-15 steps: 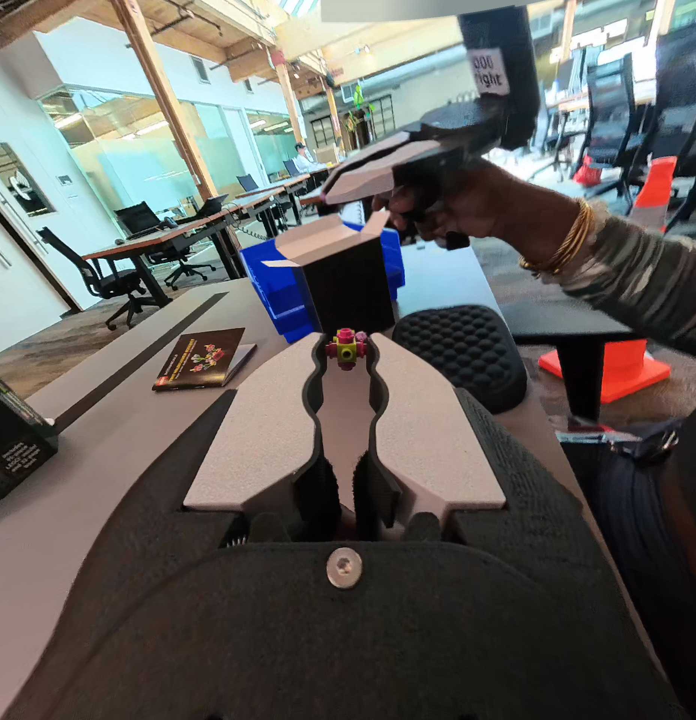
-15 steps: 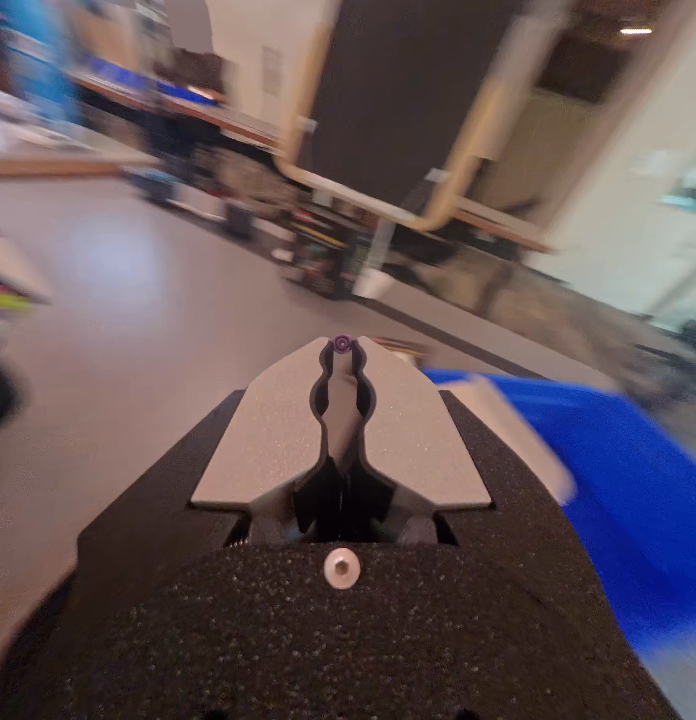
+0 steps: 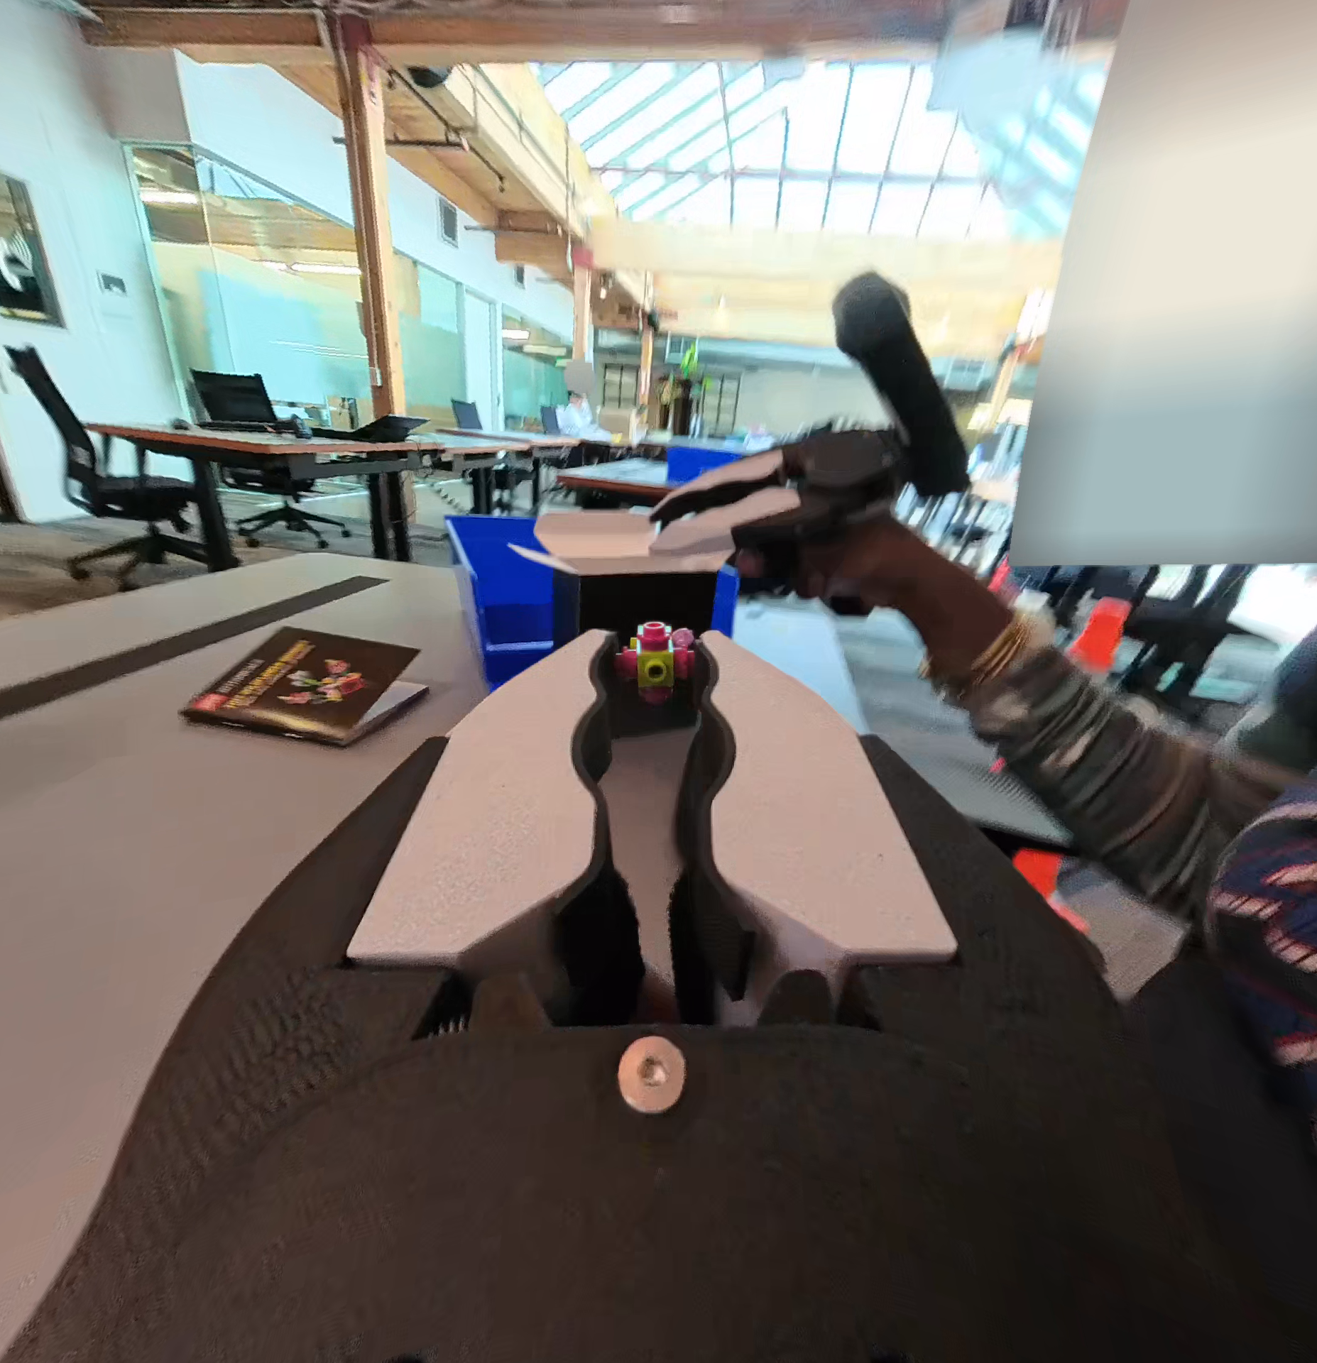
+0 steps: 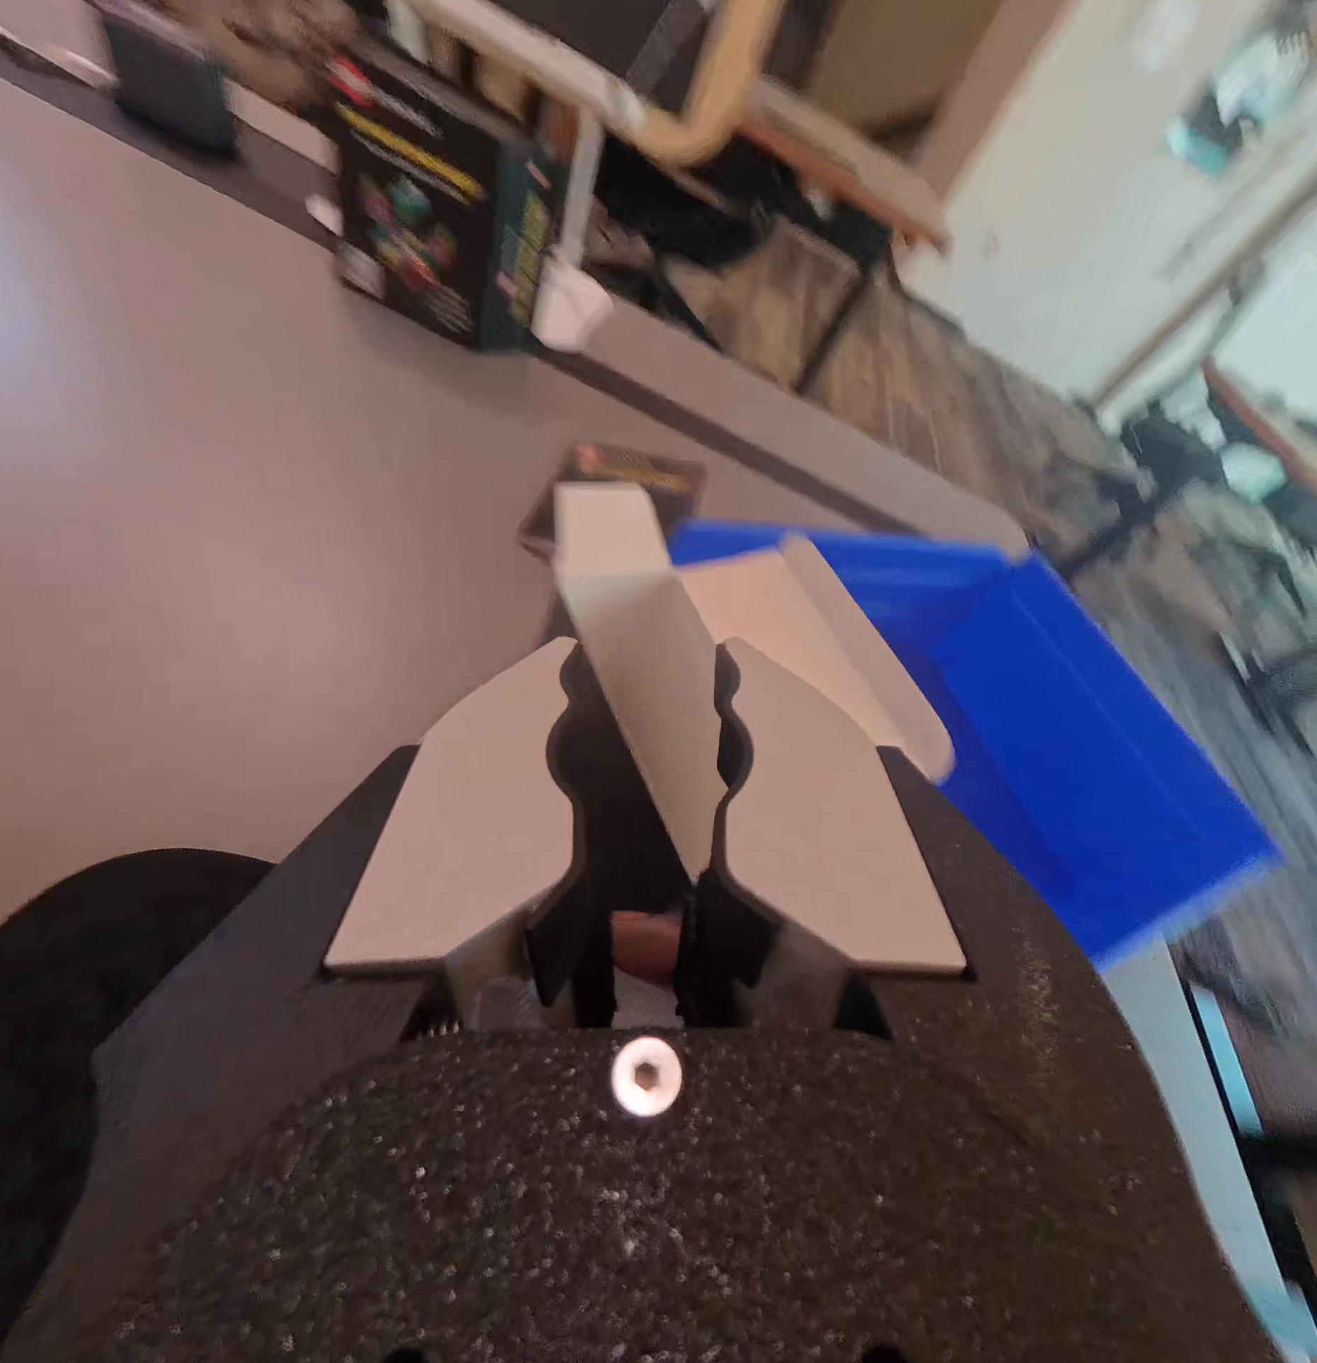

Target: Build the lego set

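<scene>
Left gripper (image 3: 655, 649) grips a small pink-and-lime lego assembly (image 3: 654, 659) at its fingertips, above the grey table (image 3: 124, 811). Only the left view shows the right gripper (image 3: 659, 516) over the open black box (image 3: 644, 597) in the blue bin (image 3: 493, 590). Right gripper's jaws stand apart; apparently empty, though blurred. Booklet (image 3: 305, 686) lies left; print not transcribed.

Left gripper (image 3: 655, 653) fingers pinch a pink-and-lime lego piece (image 3: 654, 662).
</scene>
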The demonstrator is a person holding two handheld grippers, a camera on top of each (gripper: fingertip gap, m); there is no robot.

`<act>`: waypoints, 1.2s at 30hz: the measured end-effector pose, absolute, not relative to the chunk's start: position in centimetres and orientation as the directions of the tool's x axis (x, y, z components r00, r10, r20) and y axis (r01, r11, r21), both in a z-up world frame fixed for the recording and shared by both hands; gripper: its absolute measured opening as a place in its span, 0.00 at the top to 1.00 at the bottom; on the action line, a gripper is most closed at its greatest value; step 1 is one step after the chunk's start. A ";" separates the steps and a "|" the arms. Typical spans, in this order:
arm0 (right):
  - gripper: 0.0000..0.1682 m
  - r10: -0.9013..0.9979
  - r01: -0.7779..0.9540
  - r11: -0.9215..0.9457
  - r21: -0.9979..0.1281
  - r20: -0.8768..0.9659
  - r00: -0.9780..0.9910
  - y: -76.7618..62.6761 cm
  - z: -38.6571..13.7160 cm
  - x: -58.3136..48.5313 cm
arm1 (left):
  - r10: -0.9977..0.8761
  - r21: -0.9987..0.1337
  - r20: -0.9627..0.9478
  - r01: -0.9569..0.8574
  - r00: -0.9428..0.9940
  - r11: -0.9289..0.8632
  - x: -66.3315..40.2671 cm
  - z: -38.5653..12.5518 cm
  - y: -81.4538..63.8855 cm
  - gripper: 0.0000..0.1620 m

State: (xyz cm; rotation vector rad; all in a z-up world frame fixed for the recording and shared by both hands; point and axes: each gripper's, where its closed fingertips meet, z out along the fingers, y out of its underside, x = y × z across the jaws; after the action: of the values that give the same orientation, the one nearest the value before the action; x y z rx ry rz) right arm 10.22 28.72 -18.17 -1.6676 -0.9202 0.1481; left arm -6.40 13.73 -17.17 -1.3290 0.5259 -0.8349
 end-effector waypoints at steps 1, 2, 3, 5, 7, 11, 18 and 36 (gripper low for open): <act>0.81 0.689 0.460 0.073 -0.885 0.378 0.618 27.5 -17.4 8.5 | -0.794 -0.948 0.208 0.317 0.571 -0.020 -6.7 -16.7 13.7 0.89; 0.81 0.750 0.410 0.186 -0.893 0.398 0.527 25.6 -16.6 6.4 | -0.809 -0.908 0.299 0.412 0.507 -0.077 -6.9 -16.3 13.6 0.88; 0.81 0.800 0.349 0.295 -0.889 0.430 0.418 23.2 -16.0 4.2 | -0.823 -0.855 0.380 0.499 0.422 -0.139 -7.1 -15.8 13.5 0.88; 0.83 0.833 0.226 0.473 -0.852 0.516 0.202 18.2 -15.7 0.4 | -0.843 -0.742 0.484 0.621 0.235 -0.253 -7.3 -14.9 13.0 0.89; 0.84 0.783 0.170 0.602 -0.780 0.619 0.068 14.8 -16.2 -2.2 | -0.844 -0.668 0.526 0.665 0.105 -0.334 -7.2 -14.5 12.6 0.89; 0.85 0.691 0.119 0.720 -0.684 0.722 -0.033 12.3 -16.5 -5.3 | -0.835 -0.674 0.549 0.609 0.035 -0.418 -6.1 -15.0 12.0 0.88; 0.92 0.618 0.067 0.786 -0.614 0.780 -0.101 11.4 -16.3 -6.9 | -0.823 -0.717 0.567 0.516 0.042 -0.468 -5.1 -16.0 11.6 0.88; 0.94 0.719 -0.008 0.686 -0.727 0.680 -0.141 10.3 -16.0 -5.7 | -0.893 -0.868 0.417 0.365 0.170 -0.336 -3.6 -16.1 10.3 0.89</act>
State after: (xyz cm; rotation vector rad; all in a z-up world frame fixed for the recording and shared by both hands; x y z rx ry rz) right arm -5.65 10.29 -16.02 -0.5944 -1.6031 0.6987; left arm -3.64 10.26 -16.09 -1.3302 0.5679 -1.4326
